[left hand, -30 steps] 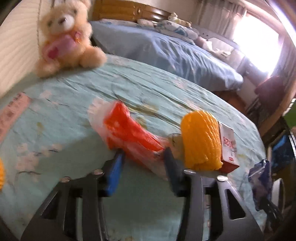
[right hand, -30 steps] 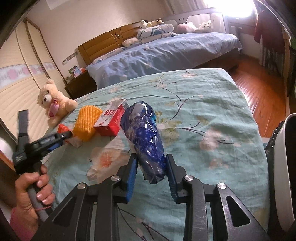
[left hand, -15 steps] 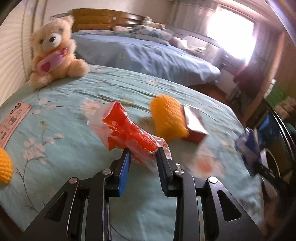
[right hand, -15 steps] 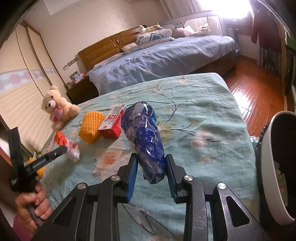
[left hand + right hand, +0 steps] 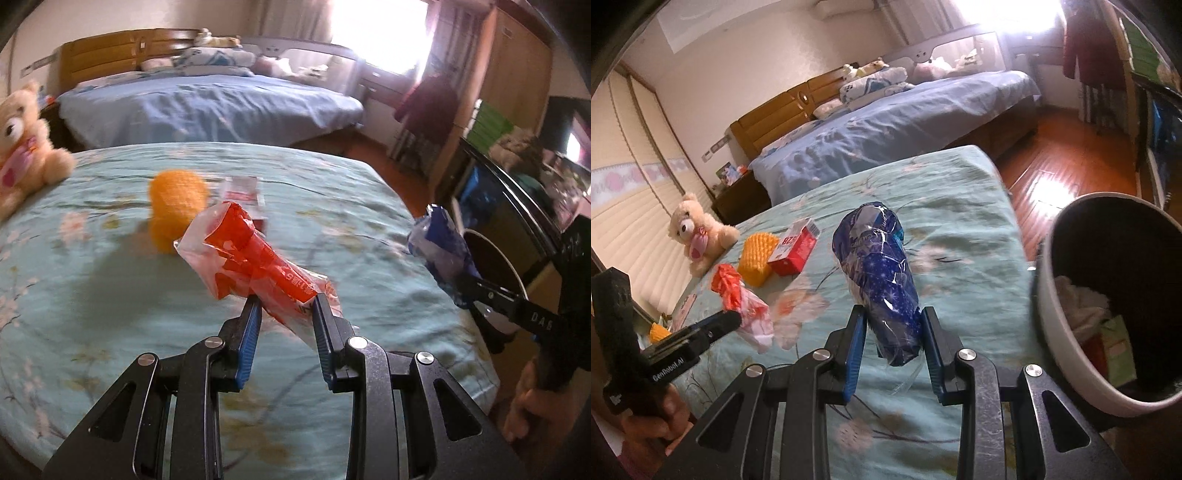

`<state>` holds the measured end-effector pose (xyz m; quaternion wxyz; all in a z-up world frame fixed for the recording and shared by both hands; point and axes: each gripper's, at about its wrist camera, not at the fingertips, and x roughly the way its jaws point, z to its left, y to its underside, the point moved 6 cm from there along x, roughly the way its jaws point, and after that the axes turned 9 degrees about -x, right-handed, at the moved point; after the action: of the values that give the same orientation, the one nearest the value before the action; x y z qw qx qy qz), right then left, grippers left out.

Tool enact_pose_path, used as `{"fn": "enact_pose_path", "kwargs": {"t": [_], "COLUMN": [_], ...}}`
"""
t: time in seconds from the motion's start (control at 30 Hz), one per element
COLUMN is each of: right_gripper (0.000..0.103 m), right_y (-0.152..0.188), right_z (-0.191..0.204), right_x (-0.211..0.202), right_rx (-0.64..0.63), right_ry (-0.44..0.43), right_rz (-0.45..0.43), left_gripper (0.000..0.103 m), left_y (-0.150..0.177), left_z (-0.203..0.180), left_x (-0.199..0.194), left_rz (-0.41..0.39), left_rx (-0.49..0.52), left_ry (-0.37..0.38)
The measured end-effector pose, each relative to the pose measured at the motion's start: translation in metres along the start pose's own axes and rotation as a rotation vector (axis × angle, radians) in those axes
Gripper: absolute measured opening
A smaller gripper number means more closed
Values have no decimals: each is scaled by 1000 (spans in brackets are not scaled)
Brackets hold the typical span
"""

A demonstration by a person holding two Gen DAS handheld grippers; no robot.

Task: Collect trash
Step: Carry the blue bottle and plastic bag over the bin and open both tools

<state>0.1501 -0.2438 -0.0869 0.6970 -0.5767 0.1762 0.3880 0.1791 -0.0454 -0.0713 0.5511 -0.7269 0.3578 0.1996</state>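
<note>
While blurred, yellow sponge [image 5: 176, 206] (half-hidden) shows.

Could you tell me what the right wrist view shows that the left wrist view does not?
Only the right wrist view: the inside of the trash bin, with scraps in it.
Only the left wrist view: a dark cabinet beyond the bed's corner.
Both: the left gripper holding the red wrapper, the right gripper holding the blue wrapper, the teddy bear.
</note>
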Motion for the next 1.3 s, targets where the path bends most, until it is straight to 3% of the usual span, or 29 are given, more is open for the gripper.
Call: {"fn": "enact_pose_path", "kwargs": {"t": [0.4, 1.3], "right_gripper": [31, 31], "right_y": [6, 24], "right_z": [-41, -123], "right_x": [-39, -90], "right_rx": [64, 195], "right_ry": [66, 219], "right_rz": [-47, -89], "left_gripper": [27, 27], "left_y": [6, 23], "left_z": [-79, -201], "left_x": [14, 32], "left_rz": [47, 138], "left_rx": [141, 326], "left_ry": [112, 292]}}
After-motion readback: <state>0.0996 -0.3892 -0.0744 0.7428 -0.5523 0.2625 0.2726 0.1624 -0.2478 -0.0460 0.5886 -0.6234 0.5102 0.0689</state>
